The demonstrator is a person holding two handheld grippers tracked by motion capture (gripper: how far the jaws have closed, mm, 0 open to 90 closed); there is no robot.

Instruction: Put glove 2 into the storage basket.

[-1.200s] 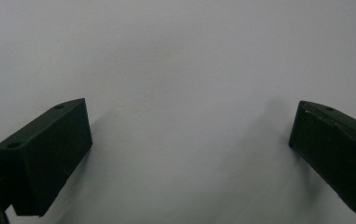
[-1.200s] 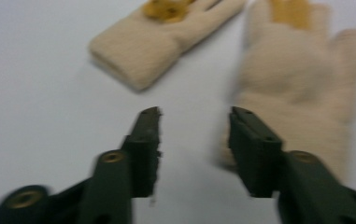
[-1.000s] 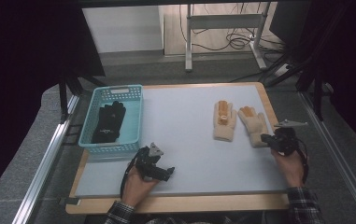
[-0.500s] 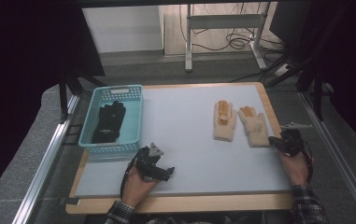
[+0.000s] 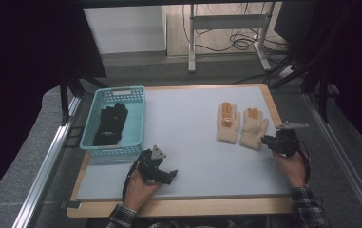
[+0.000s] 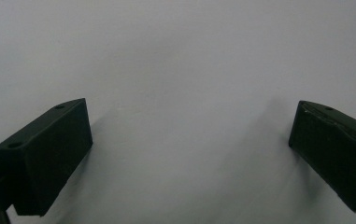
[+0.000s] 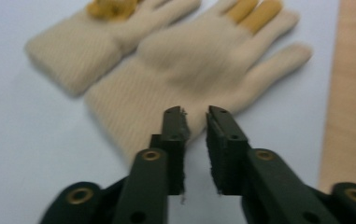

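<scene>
Two cream knit gloves with orange fingertips lie side by side, palm-flat, on the right of the pale mat: the left glove [image 5: 228, 123] [image 7: 87, 51] and the right glove [image 5: 253, 128] [image 7: 189, 60]. My right gripper [image 5: 265, 140] [image 7: 195, 112] points at the right glove's cuff from the right. Its jaws have just been opening and stand a narrow gap apart with nothing between them. My left gripper [image 5: 171, 175] [image 6: 189, 135] rests on the mat near the front edge, jaws wide open over bare mat.
A teal basket [image 5: 121, 90] at the left of the mat holds a pair of black gloves [image 5: 109, 124]. The wooden table border [image 5: 273, 109] runs just right of the cream gloves. Metal rails flank the table.
My right gripper drew a little to the right, away from the glove, then came back toward its cuff. The left gripper and both cream gloves have kept still.
</scene>
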